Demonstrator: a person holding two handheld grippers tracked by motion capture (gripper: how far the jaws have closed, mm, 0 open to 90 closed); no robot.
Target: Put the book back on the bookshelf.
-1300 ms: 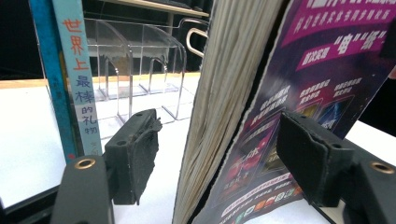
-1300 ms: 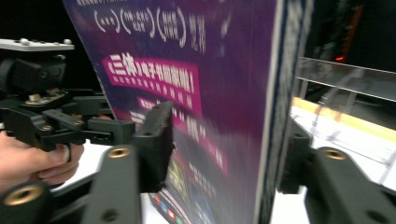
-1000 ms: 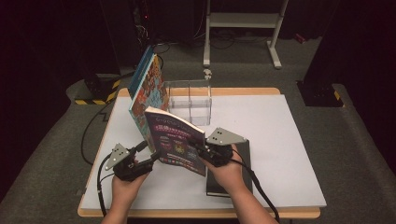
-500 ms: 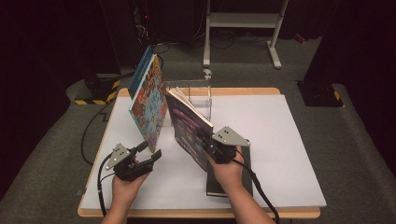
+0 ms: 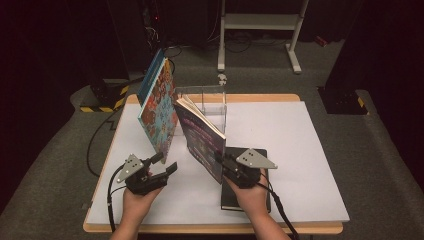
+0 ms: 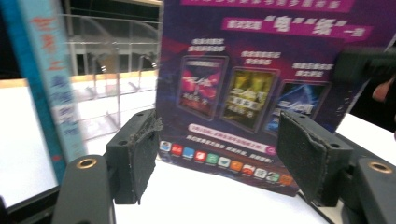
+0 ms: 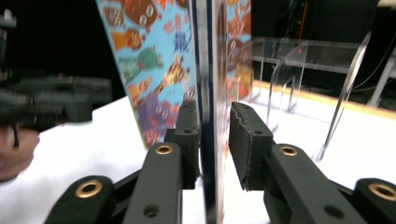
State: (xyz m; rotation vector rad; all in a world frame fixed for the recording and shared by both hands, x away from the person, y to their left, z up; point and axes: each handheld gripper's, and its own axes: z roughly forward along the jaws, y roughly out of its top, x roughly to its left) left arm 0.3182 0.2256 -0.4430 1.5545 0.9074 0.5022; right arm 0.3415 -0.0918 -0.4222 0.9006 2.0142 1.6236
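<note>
R gripper (image 5: 220, 162) jaws just opening round upright purple book (image 5: 202, 135).

Can't read the blurry print on the purple book (image 6: 261, 88). Black book (image 5: 250, 200) mostly tucked under the right hand (image 5: 252, 195). Blue book (image 6: 46, 93) cropped at top.

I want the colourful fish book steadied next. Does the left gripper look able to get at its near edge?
Probably yes. The left gripper is open and empty just below the fish book's near corner, with bare table between. The purple book, between the right gripper's just-loosening jaws, stands off to the side.
</note>
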